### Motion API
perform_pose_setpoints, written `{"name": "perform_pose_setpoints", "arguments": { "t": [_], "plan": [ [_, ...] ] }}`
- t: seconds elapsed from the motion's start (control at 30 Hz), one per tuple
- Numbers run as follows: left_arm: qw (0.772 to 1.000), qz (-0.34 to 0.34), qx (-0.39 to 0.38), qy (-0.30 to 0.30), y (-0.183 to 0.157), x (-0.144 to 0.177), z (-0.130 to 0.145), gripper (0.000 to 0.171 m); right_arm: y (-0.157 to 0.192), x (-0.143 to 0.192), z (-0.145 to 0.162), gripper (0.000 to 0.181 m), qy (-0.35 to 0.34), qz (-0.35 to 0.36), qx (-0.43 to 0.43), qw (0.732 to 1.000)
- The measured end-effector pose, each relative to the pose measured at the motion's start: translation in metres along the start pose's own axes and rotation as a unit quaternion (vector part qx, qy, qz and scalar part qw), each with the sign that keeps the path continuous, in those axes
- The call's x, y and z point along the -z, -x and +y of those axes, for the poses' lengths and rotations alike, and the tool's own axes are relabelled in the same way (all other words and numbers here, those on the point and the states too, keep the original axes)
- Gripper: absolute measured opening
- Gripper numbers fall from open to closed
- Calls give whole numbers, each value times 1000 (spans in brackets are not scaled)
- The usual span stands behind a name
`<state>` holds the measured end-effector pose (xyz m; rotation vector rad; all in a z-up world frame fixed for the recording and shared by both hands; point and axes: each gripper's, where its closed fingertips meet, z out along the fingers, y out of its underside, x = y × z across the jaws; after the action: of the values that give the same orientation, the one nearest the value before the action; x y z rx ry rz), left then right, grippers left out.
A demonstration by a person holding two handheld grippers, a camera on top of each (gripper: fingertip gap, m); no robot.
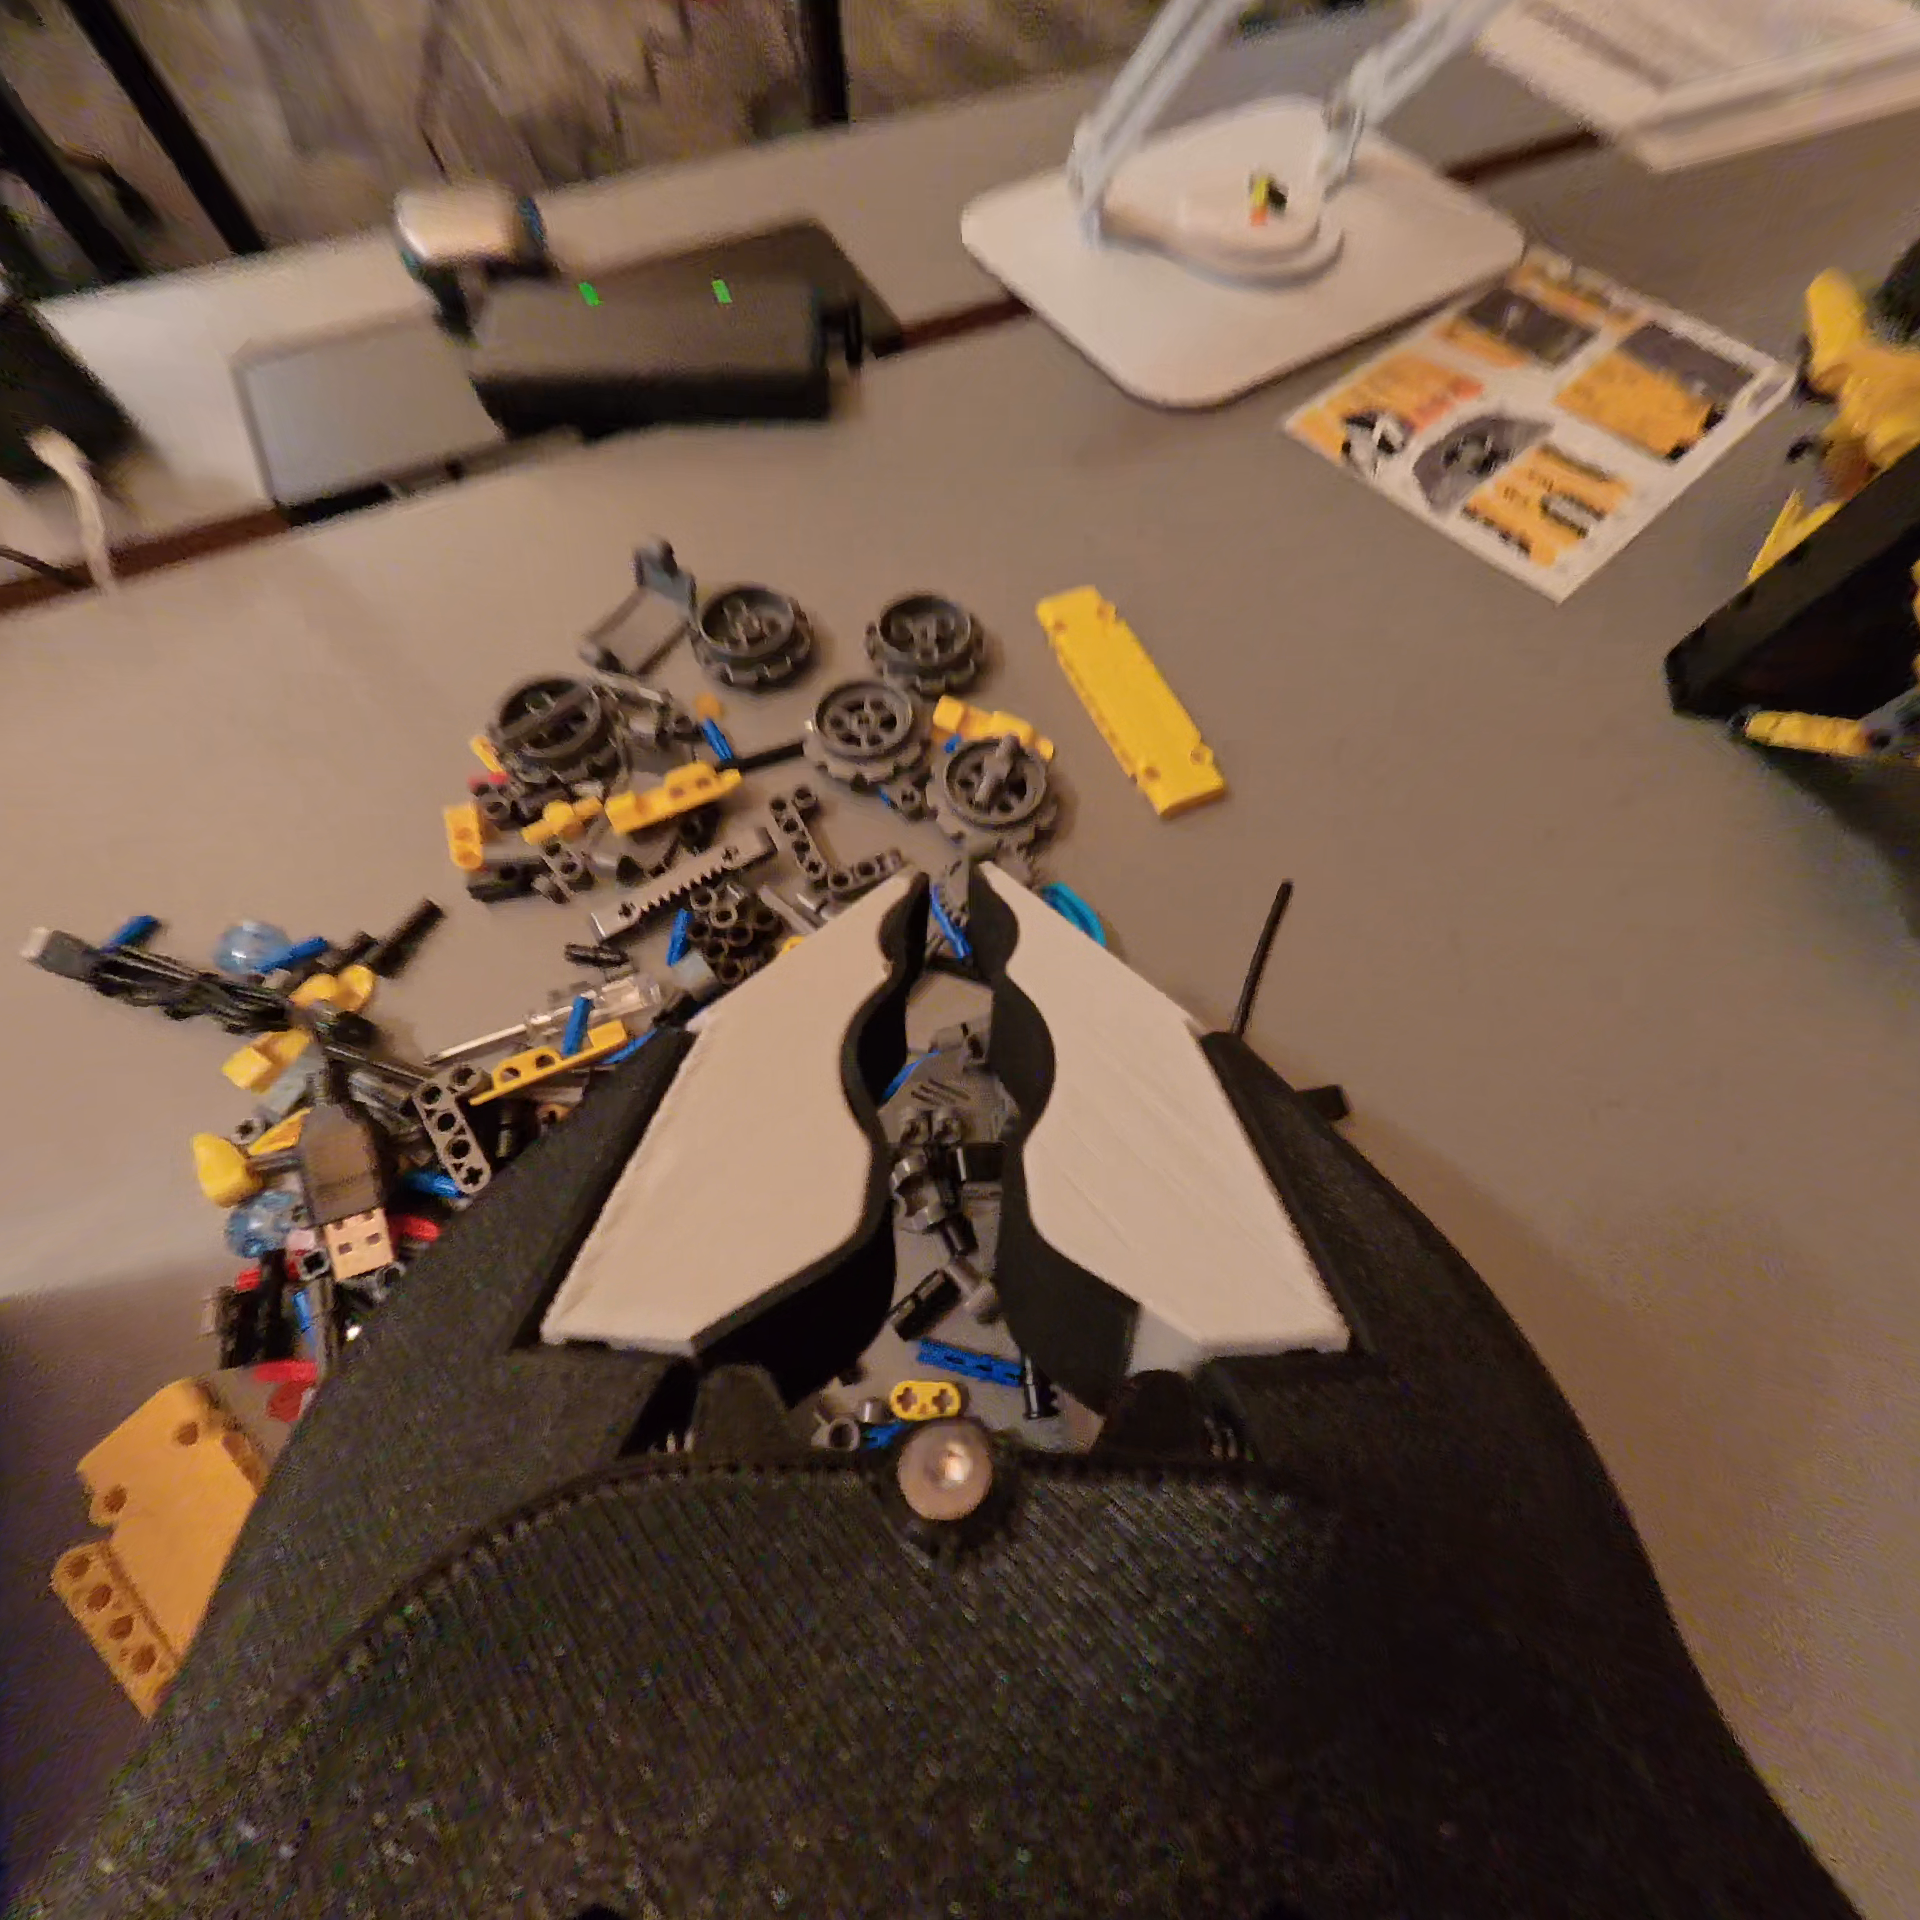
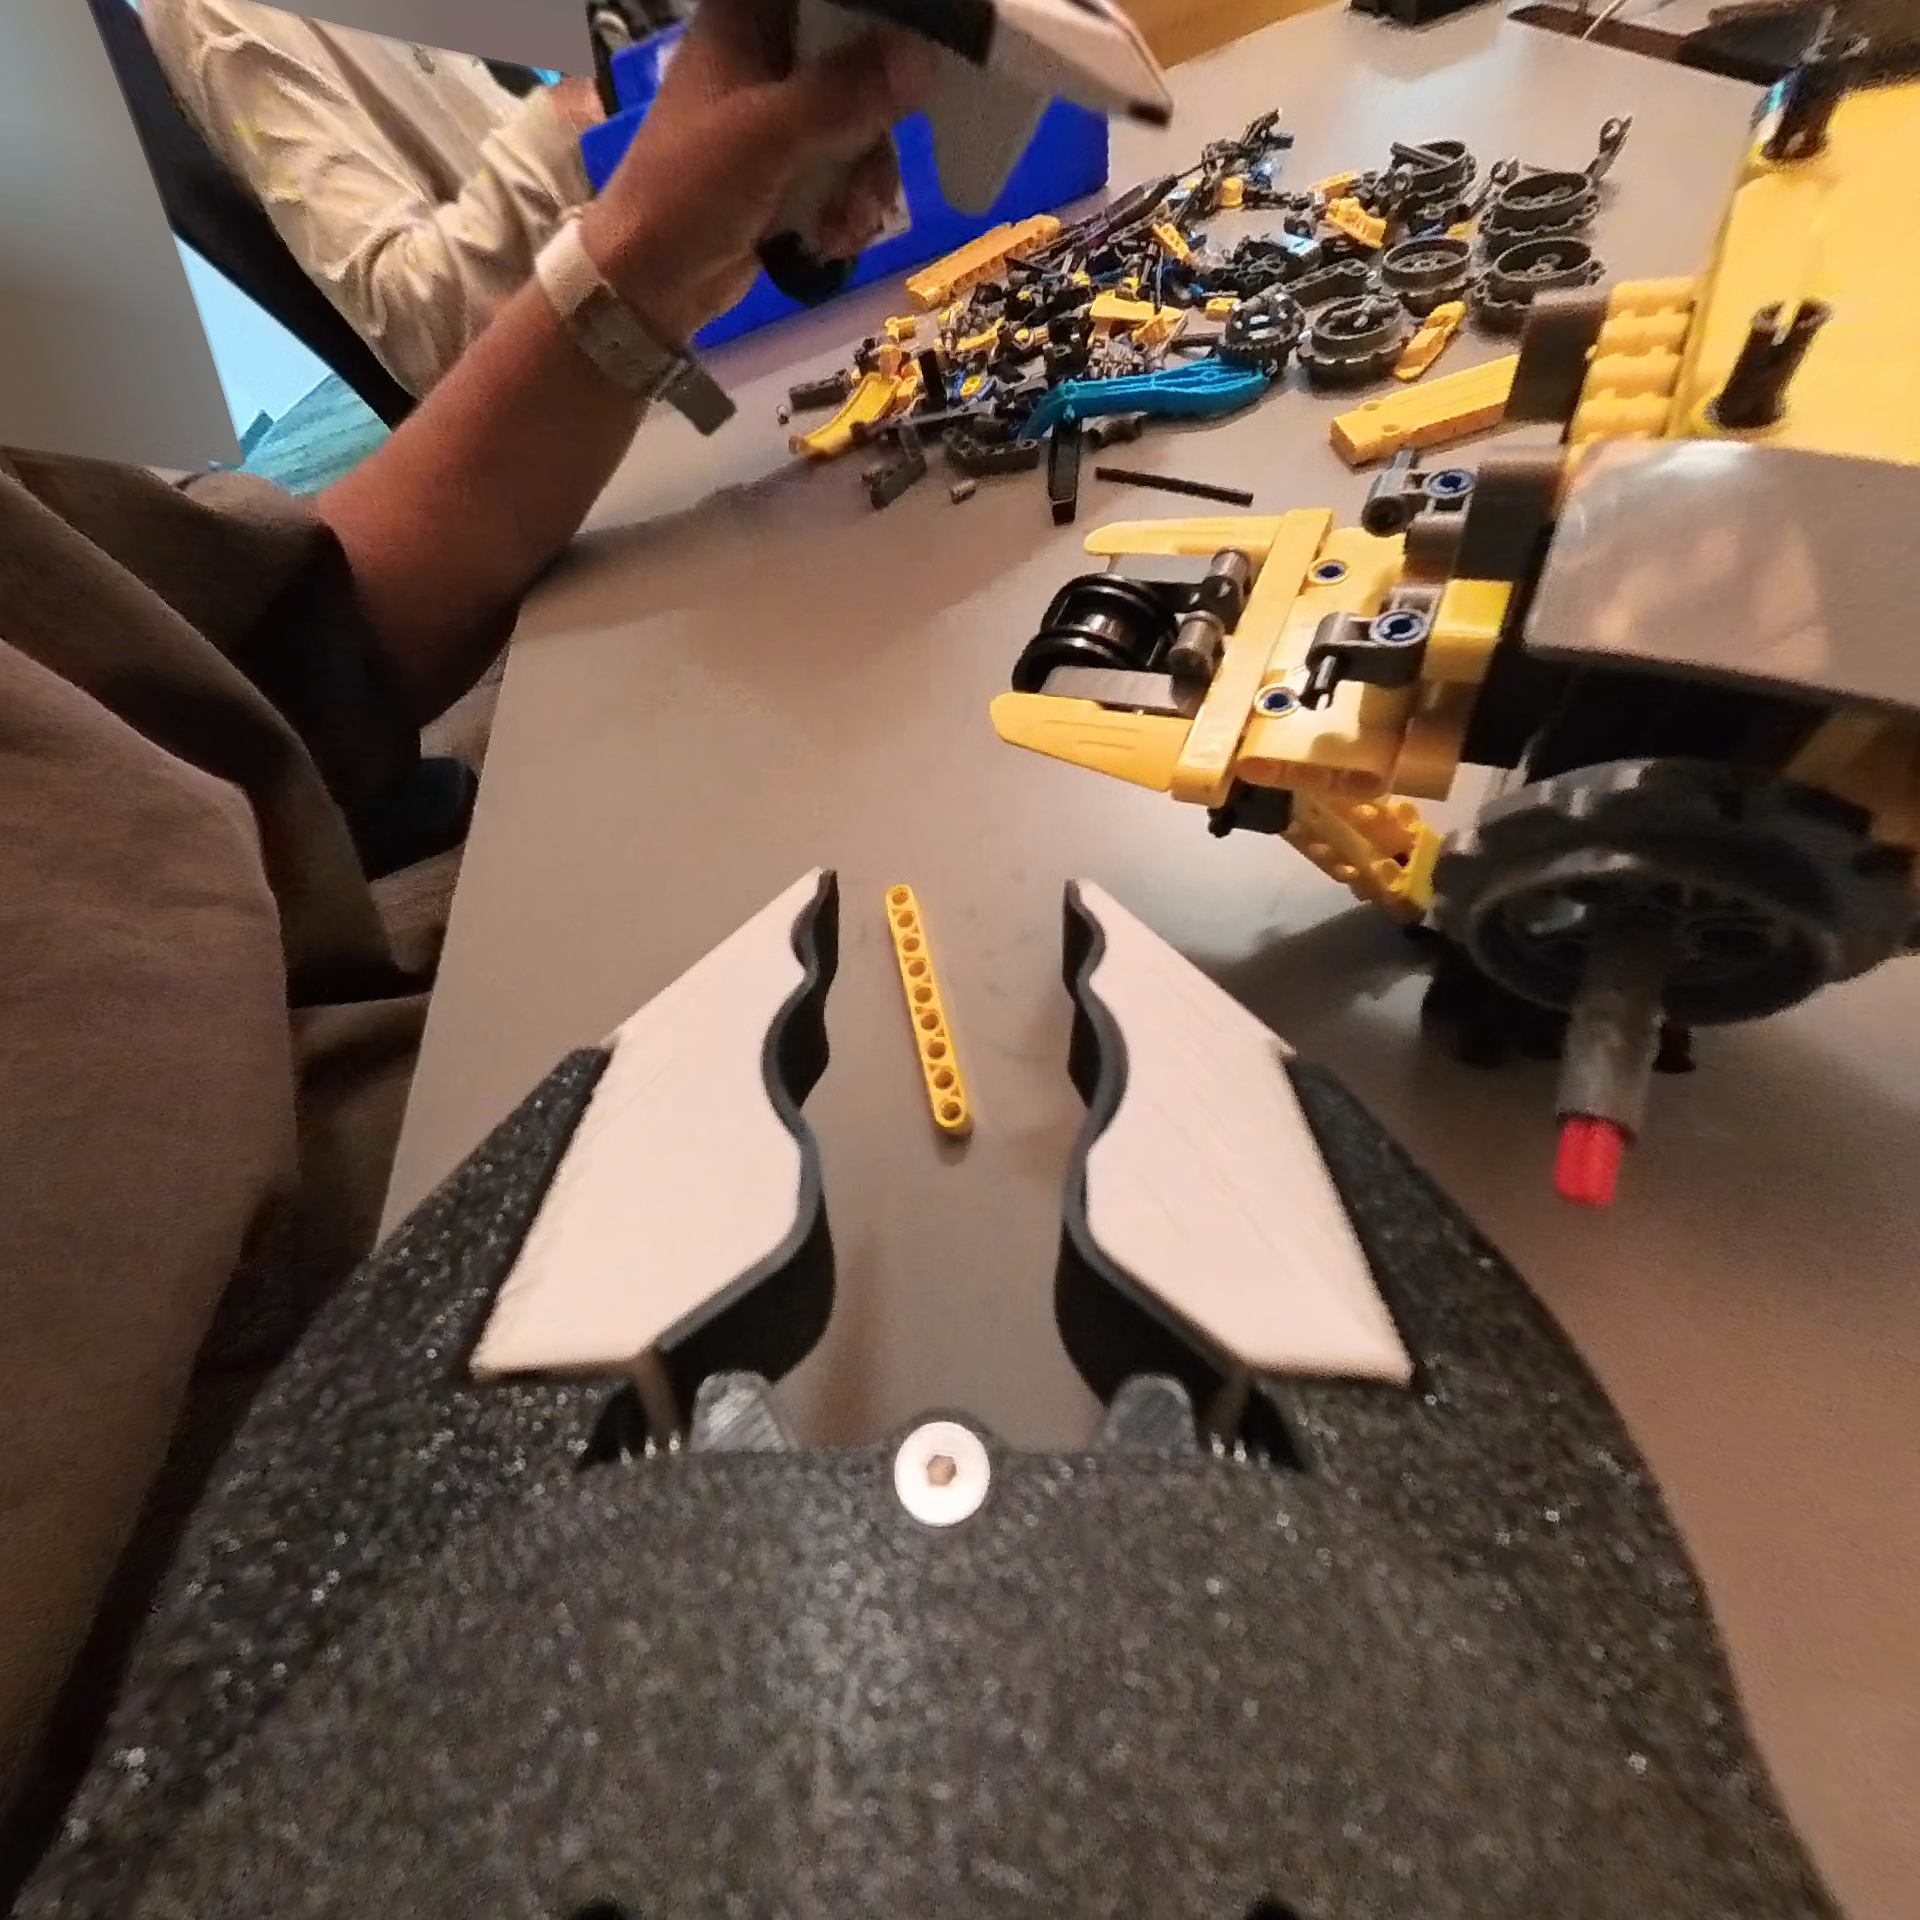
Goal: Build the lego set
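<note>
My left gripper (image 1: 951,883) hangs over a heap of small building pieces (image 1: 644,831) in grey, black, yellow and blue, its jaws almost together and nothing visibly between the tips. Several grey wheels (image 1: 868,727) and a yellow panel (image 1: 1130,701) lie just beyond it. My right gripper (image 2: 951,888) is open and low over the grey table (image 2: 727,727). A long thin yellow beam with holes (image 2: 928,1008) lies flat between its fingers, touching neither. A hand holds the left gripper (image 2: 1132,88) raised at the top of the right wrist view.
A partly built yellow and grey vehicle (image 2: 1558,623) with a big wheel (image 2: 1631,914) stands right of the right gripper. The parts heap (image 2: 1195,301) and a blue bin (image 2: 935,177) lie behind. A sticker sheet (image 1: 1538,416), a white stand base (image 1: 1247,270) and a black box (image 1: 655,343) sit farther back.
</note>
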<state>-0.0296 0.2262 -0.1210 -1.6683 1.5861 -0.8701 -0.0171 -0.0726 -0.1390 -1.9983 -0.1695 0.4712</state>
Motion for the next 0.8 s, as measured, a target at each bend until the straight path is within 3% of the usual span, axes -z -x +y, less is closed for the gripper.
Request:
{"name": "perform_pose_setpoints", "arguments": {
  "t": [0.07, 0.17, 0.4, 0.47, 0.5, 0.67, 0.8],
  "plan": [
    [999, 13, -10, 52, 5, -14, 16, 12, 2, -1, 0, 43, 0, -3, 1, 1000],
    [991, -9, -56, 119, 19, -28, 37, 11, 3, -3, 2, 43, 7, 0, 7, 1000],
    [986, 33, -60, 154, 16, -40, 53, 14, -1, -3, 2, 43, 6, 0, -5, 1000],
    [985, 36, -55, 161, 13, -43, 57, 8, -2, -3, 1, 43, 4, -3, -11, 1000],
    [985, 35, -52, 158, 12, -44, 57, 0, -2, -3, 1, 43, 3, -4, -13, 1000],
    [995, 5, -54, 89, 7, -27, 28, 0, -1, -2, 1, 43, 3, -3, -9, 1000],
    [997, 62, -31, 30, -39, -4, 4, 0, -1, -2, 1, 43, 0, -6, -13, 1000]
  ]
}}
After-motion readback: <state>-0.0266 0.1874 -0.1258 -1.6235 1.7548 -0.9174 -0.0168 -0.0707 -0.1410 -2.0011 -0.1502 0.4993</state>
